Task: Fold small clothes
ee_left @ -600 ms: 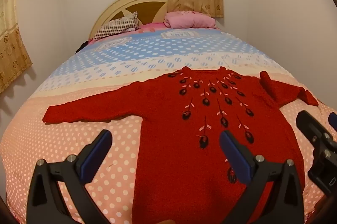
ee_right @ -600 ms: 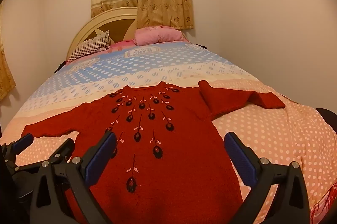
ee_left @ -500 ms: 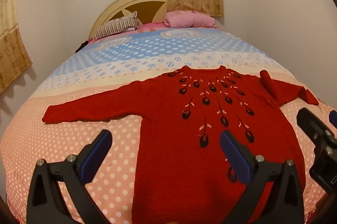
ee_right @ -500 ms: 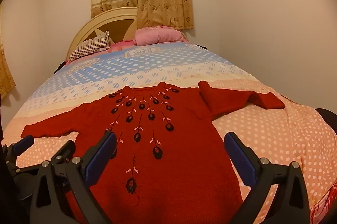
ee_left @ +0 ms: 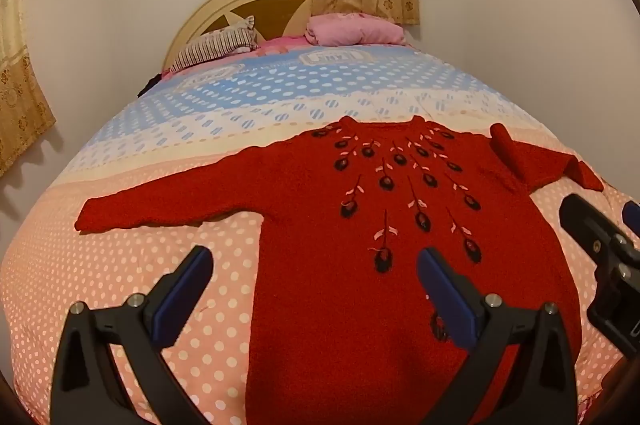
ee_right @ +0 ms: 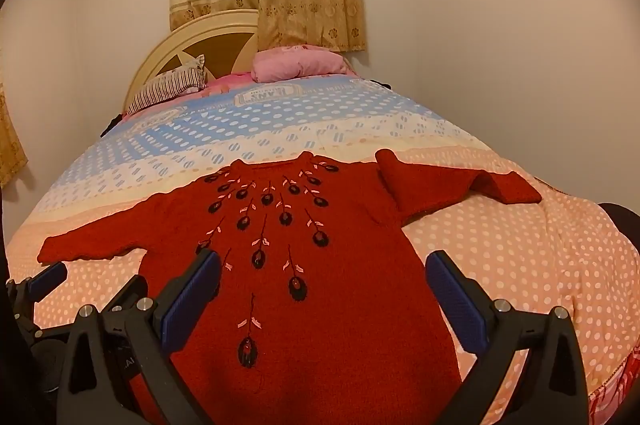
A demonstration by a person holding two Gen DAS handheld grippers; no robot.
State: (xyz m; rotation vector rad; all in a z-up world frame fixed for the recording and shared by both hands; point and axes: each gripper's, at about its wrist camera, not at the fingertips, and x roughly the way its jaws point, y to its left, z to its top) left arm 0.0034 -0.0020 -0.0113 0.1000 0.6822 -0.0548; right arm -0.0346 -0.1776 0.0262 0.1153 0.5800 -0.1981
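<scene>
Basically nothing differs from half a second back: left gripper [ee_left: 312, 291] and right gripper [ee_right: 322, 295] stay spread wide with nothing between the blue ribbed pads, both hovering over the hem end. The red sweater [ee_left: 384, 233], fuzzy knit with dark embroidered buds fanning from the neck, lies flat just ahead under both. One sleeve straight out left, other sleeve [ee_right: 452, 187] folded crooked, on polka-dot bedspread [ee_left: 132, 253].

warm dim light, sharp, fisheye-bowed edges
</scene>
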